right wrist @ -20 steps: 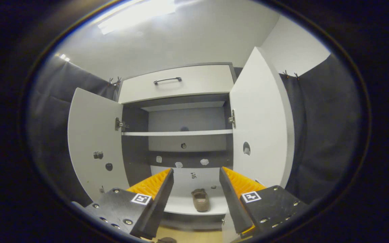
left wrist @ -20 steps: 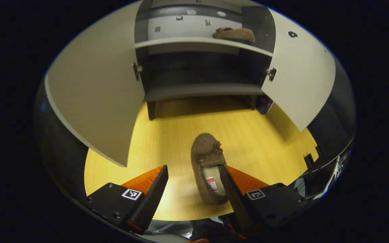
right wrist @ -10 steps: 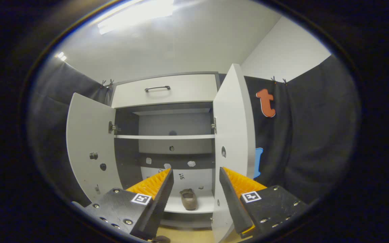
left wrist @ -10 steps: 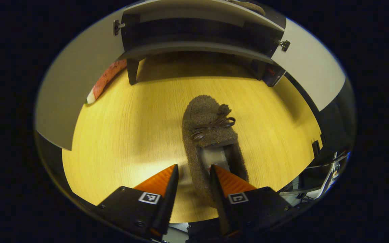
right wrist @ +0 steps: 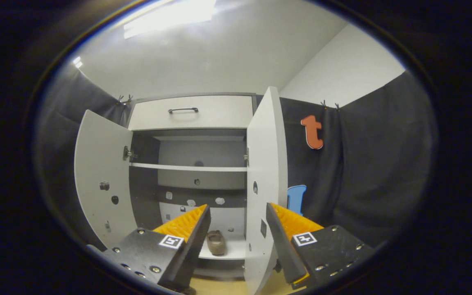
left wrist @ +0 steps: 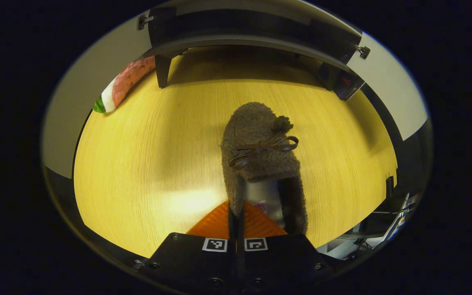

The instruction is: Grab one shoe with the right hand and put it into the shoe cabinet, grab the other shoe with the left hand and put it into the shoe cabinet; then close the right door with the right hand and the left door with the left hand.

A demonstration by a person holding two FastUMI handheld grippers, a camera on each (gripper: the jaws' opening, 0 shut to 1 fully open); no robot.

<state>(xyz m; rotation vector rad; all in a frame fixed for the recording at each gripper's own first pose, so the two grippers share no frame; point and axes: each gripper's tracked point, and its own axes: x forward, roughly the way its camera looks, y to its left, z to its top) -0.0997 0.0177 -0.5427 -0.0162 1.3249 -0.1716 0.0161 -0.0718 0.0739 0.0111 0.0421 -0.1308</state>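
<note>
A brown fuzzy shoe (left wrist: pixel 260 155) with a bow lies on the yellow wooden floor (left wrist: pixel 146 164), toe toward the shoe cabinet (left wrist: pixel 252 39). My left gripper (left wrist: pixel 236 211) is shut on the left side wall of the shoe's opening, near the heel. In the right gripper view the other brown shoe (right wrist: pixel 216 242) rests on the cabinet's lower shelf (right wrist: pixel 230 250). My right gripper (right wrist: pixel 237 215) hangs open and empty in front of the cabinet (right wrist: pixel 195 164). Both doors stand open: the left door (right wrist: pixel 100 176) and the right door (right wrist: pixel 265 184), which I see nearly edge-on.
A drawer with a dark handle (right wrist: pixel 183 110) tops the cabinet. An empty upper shelf (right wrist: pixel 187 166) sits above the shoe. Under the cabinet are a dark leg (left wrist: pixel 162 71) and a dark box (left wrist: pixel 344 84). Some equipment (left wrist: pixel 387 221) stands past the floor's right edge.
My left gripper dropped toward the shoe and closed on its side wall. The right gripper swung to the right, so the cabinet slid left in its view; it stayed open.
</note>
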